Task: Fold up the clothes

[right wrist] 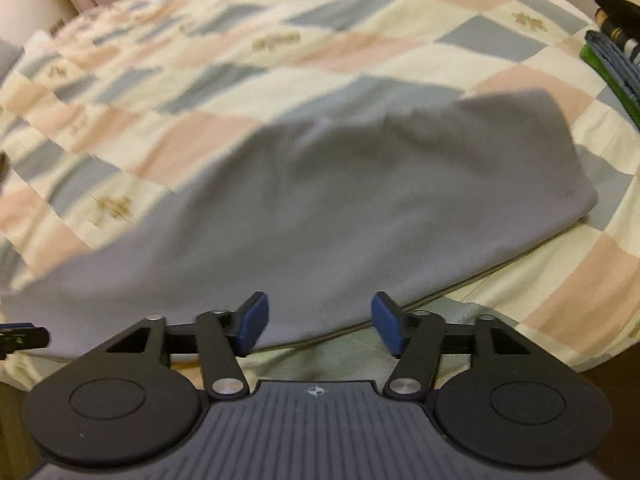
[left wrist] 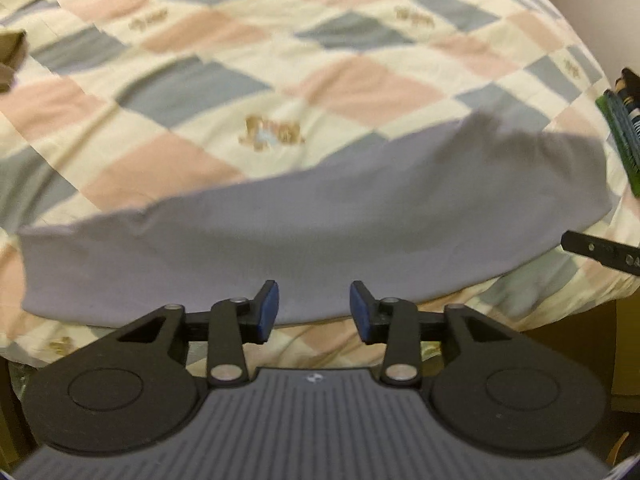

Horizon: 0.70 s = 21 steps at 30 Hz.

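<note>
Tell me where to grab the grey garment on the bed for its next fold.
Take the grey garment by its near edge, both open grippers, left and right, coming down from the bed's near side. That edge lies flat and free on the checked quilt, right below the pads.

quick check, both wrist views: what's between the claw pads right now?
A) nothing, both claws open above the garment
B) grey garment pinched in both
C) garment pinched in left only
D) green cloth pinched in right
A: the left claw and the right claw both show a clear gap between their blue pads, and the grey garment lies flat on the checked bedspread beyond them, gripped by neither.
</note>
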Tool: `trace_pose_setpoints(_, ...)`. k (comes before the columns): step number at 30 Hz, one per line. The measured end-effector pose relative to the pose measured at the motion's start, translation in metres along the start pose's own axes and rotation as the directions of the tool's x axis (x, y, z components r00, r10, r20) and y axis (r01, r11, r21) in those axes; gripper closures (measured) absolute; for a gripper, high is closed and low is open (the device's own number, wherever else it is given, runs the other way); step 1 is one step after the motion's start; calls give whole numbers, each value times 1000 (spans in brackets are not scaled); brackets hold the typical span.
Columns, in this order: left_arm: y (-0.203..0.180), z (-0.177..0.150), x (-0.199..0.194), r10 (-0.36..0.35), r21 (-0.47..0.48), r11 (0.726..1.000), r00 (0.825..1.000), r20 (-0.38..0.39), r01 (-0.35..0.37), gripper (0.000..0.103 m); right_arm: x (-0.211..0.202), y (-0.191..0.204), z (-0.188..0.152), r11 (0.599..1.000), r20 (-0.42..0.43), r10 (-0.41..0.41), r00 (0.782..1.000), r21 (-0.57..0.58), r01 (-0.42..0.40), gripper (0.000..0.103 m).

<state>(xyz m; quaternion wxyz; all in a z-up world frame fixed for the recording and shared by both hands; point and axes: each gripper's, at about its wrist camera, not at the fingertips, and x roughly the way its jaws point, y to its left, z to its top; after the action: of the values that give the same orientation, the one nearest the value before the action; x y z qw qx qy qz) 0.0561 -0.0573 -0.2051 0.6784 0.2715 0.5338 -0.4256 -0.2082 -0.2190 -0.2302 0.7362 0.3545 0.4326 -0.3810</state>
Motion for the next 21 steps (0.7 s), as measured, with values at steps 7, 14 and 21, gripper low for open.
trace_pose_setpoints(7, -3, 5, -60, 54, 98, 993, 993, 105, -64, 60, -63, 35, -5, 999, 88, 29, 996, 39, -33, 18)
trace_pose_setpoints(14, 33, -43, -125, 82, 126, 986, 976, 200, -109, 52, -95, 89, -44, 999, 125, 4, 992, 40, -9, 15)
trace_pose_setpoints(21, 73, -89, -154, 80, 105, 989, 971, 227, -106, 51, -124, 143, -91, 1000, 185, 8, 983, 12, -11, 12)
